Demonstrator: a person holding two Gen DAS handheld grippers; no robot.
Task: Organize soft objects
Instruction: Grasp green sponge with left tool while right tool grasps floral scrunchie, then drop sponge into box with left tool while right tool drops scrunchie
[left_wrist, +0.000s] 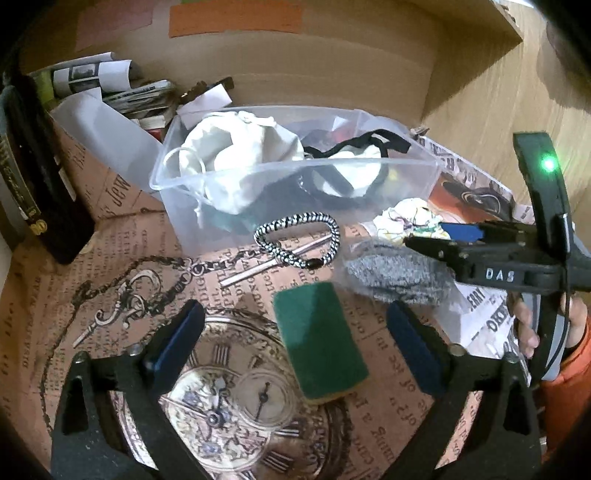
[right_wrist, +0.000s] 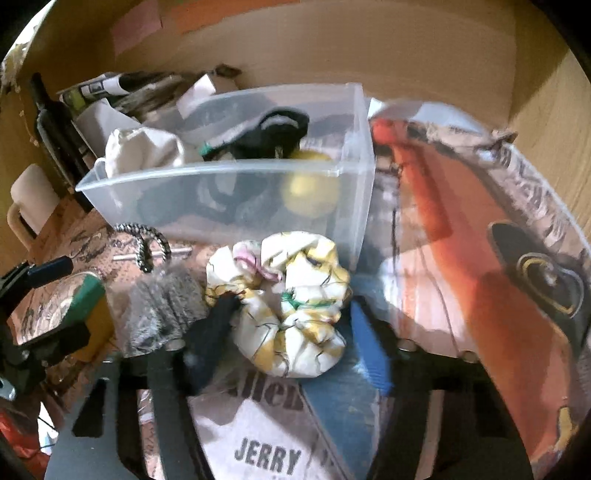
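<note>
My left gripper (left_wrist: 295, 347) hangs with fingers spread wide around the green sponge (left_wrist: 320, 341) on the printed tablecloth (left_wrist: 110, 266). Further right, my right gripper (right_wrist: 291, 321) straddles the floral scrunchie (right_wrist: 284, 299), unclenched, just before the clear bin (right_wrist: 229, 192).

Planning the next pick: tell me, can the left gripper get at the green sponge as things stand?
Probably yes. The left gripper has its jaws open either side of the green sponge, with nothing lying over it.
</note>
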